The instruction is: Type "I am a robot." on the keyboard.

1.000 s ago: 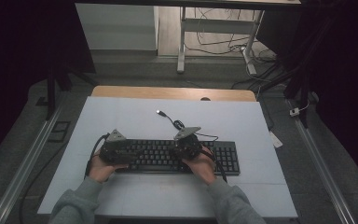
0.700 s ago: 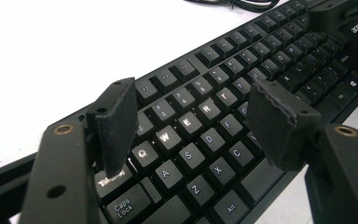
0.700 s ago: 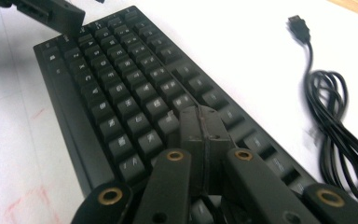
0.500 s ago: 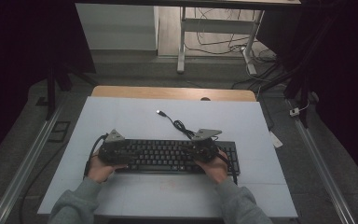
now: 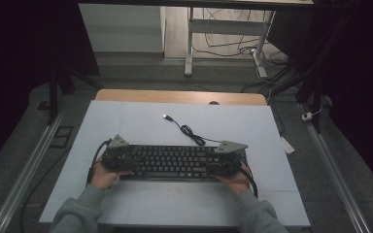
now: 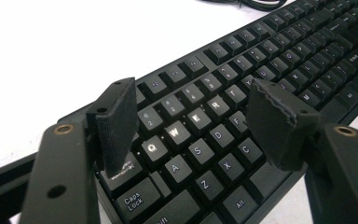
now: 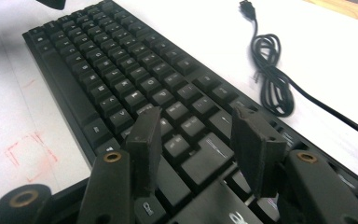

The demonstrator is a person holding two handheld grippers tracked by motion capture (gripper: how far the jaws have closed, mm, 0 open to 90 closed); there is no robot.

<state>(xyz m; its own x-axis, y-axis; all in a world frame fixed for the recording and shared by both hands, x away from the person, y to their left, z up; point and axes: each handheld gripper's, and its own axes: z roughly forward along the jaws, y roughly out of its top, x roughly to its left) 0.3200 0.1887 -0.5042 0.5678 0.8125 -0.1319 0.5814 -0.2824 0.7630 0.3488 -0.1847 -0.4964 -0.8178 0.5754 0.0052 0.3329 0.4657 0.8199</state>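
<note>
Keyboard (image 5: 172,162) flat on the white table (image 5: 141,121), cable (image 5: 189,131) coiled behind. Left gripper (image 6: 193,123) spread above the QWERTY keys, nothing grasped; right gripper (image 7: 196,144) just opened (jaws apart, empty) over the opposite end.

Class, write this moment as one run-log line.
left hand-held gripper: open above keyboard's QWERTY end | right hand-held gripper: jaws just opening, nothing held, over opposite end | USB cable: loose on table
</note>
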